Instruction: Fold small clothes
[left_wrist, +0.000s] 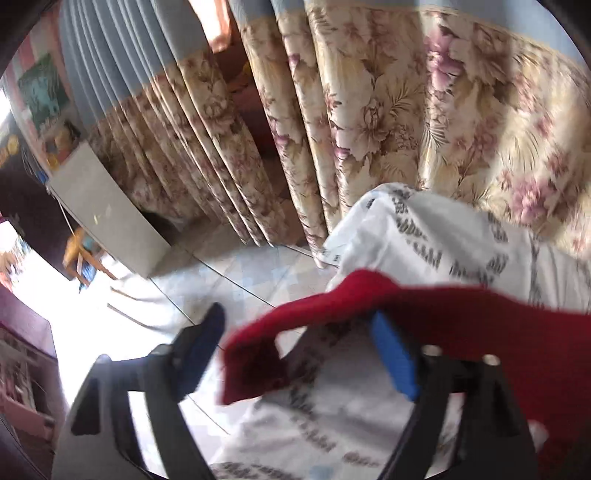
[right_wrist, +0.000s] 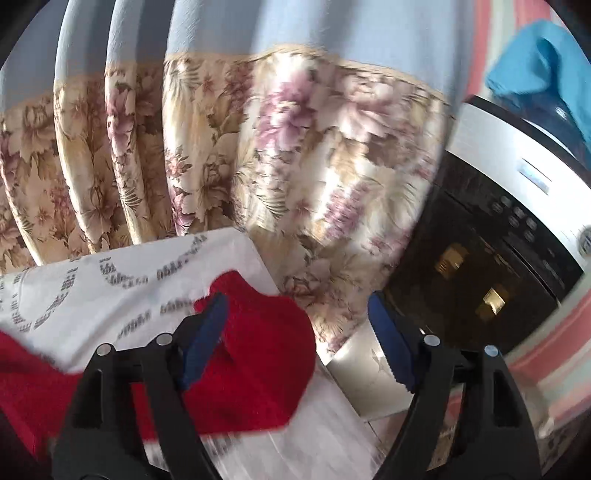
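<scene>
Both jaws stand wide apart with nothing pinched between them. From the left wrist camera, the left gripper (left_wrist: 295, 339) shows blue pads (left_wrist: 393, 356) spread to either side; the red garment (left_wrist: 424, 317) drapes over the pad at 3 o'clock and hangs down in a flap between the two fingers. From the right wrist camera, the right gripper (right_wrist: 299, 339) is likewise spread, and the same red garment (right_wrist: 255, 354) lies bunched behind and around its pad at 9 o'clock, reaching off toward 8 o'clock; whether cloth and pad touch is lost in blur. Beneath the garment lies a white cloth with grey lettering (right_wrist: 122, 291), covering the surface. Farther off, at 12 o'clock in both views, hangs a floral curtain (right_wrist: 295, 147) with a pale blue upper band. At 3 o'clock in the right view stands a white washing machine (right_wrist: 509, 236), a blue cloth (right_wrist: 543, 55) resting on top. Tiled floor (left_wrist: 236, 277) shows at 10 o'clock in the left view.
</scene>
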